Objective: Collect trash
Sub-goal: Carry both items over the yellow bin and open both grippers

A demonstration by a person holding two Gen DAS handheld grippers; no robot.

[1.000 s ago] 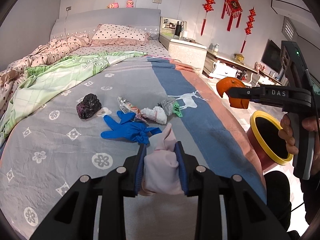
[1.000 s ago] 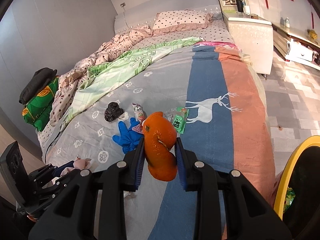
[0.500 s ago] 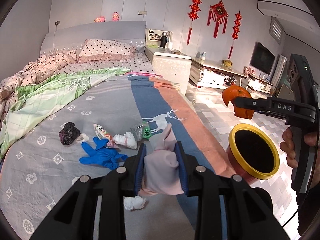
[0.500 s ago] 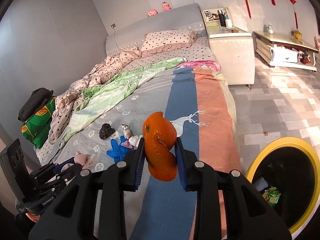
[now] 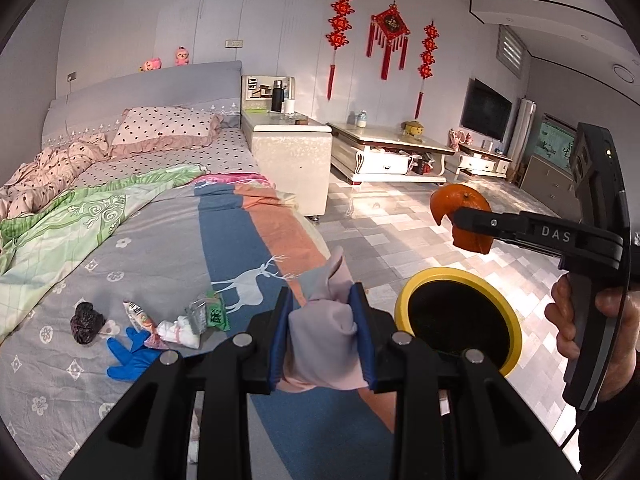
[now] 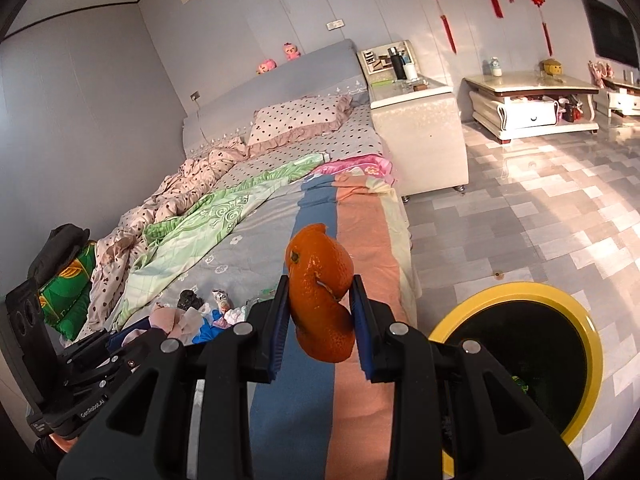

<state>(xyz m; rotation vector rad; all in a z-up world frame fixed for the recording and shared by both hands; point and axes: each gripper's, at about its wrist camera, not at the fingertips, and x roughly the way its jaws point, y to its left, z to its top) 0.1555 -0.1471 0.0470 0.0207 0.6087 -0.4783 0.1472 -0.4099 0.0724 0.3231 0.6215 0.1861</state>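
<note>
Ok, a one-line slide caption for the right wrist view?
Right tongs gripping orange peel beside the bed, yellow-rimmed bin waiting below.

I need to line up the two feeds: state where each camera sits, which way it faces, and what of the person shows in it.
Left wrist: on the left gripper, facing along the bed toward the bin; pink cloth clamped; right gripper and hand at right.
Right wrist: on the right gripper, facing the headboard; orange peel clamped; left gripper at lower left.
Shared: bed, yellow-rimmed bin, blue glove, nightstand.
</note>
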